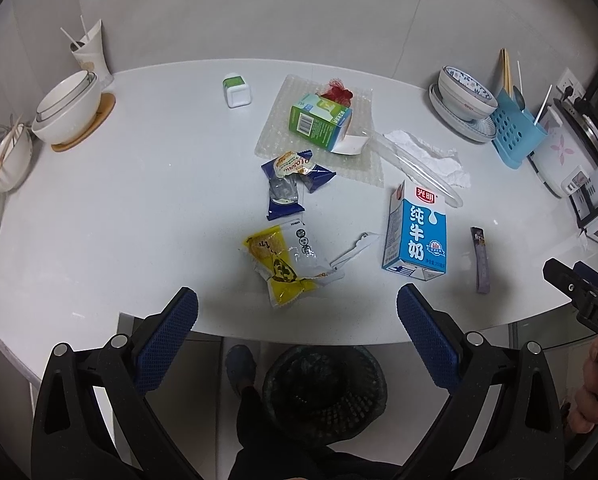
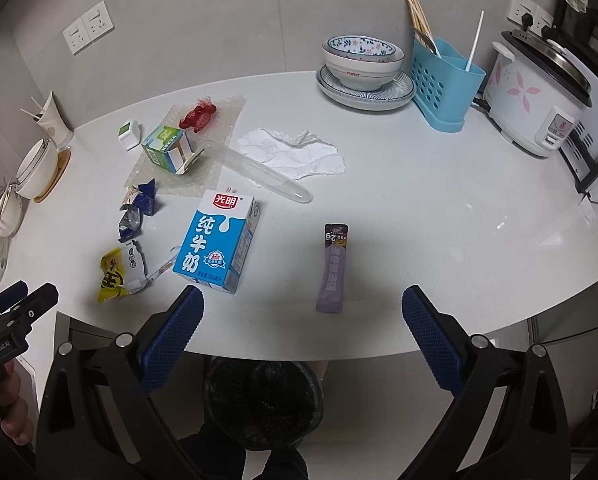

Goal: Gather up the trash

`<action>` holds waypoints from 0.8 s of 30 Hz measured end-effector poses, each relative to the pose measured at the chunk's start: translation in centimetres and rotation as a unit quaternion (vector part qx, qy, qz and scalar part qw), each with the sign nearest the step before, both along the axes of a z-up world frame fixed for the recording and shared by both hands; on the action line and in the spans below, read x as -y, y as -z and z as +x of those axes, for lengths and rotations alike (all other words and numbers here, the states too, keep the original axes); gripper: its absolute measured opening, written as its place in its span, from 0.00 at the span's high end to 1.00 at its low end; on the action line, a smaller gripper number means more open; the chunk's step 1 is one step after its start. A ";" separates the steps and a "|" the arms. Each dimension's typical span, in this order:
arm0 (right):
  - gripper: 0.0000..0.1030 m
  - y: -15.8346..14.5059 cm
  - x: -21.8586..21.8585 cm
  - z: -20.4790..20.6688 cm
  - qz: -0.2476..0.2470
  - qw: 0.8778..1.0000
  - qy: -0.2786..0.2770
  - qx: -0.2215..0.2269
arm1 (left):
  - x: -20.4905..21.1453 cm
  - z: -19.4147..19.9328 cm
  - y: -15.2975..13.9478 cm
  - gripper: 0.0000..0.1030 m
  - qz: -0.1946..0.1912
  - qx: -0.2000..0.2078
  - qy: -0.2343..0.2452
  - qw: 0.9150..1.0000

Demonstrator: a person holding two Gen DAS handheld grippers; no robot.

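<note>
Both tools hang just off the near edge of the bench [image 1: 99, 208], above the dark mesh bin [image 1: 323, 392] on the floor, and nothing is picked up yet. The left gripper [image 1: 297, 312] has its jaws wide and empty, facing the yellow snack wrapper [image 1: 279, 266]; the right gripper [image 2: 303, 312] is likewise spread wide and empty, facing the purple sachet [image 2: 332, 272].

The trash lies scattered mid-bench: the milk carton [image 2: 219, 240] stands upright, blue wrappers [image 1: 287, 184] and a green box [image 1: 319, 120] on bubble wrap [image 1: 275, 128] sit farther back, with crumpled paper [image 2: 295, 152] and a clear plastic tube [image 2: 259, 172].

The flat sachet and wrapper probably offer little to pinch, so the pads may slide over them or push them away. A careless reach may topple the carton. Bowls [image 2: 361, 62] and a rice cooker [image 2: 535, 92] at the edges are not trash and could be knocked
</note>
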State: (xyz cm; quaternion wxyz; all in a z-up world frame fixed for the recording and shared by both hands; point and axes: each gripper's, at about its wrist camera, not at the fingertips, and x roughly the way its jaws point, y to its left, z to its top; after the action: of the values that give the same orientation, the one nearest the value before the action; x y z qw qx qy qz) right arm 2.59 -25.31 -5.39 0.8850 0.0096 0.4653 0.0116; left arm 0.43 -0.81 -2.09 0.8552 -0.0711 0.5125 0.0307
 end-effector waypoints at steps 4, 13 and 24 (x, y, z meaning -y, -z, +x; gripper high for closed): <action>0.07 0.2 0.1 0.0 -0.001 1.000 0.001 -0.001 | -0.1 0.0 0.2 0.06 0.002 -0.003 0.000 1.000; 0.07 0.2 0.3 0.2 0.000 1.000 0.002 -0.003 | -0.1 0.2 0.4 0.06 -0.003 -0.007 -0.002 1.000; 0.07 0.3 0.5 0.3 0.003 1.000 0.005 -0.004 | 0.2 0.4 0.4 0.06 -0.002 -0.007 0.001 1.000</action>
State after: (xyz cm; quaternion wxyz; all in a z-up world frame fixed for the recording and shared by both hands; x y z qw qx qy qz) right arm 2.91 -25.83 -5.70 0.8830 0.0142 0.4691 0.0086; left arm 0.86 -0.98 -2.50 0.8513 -0.0722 0.5188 0.0295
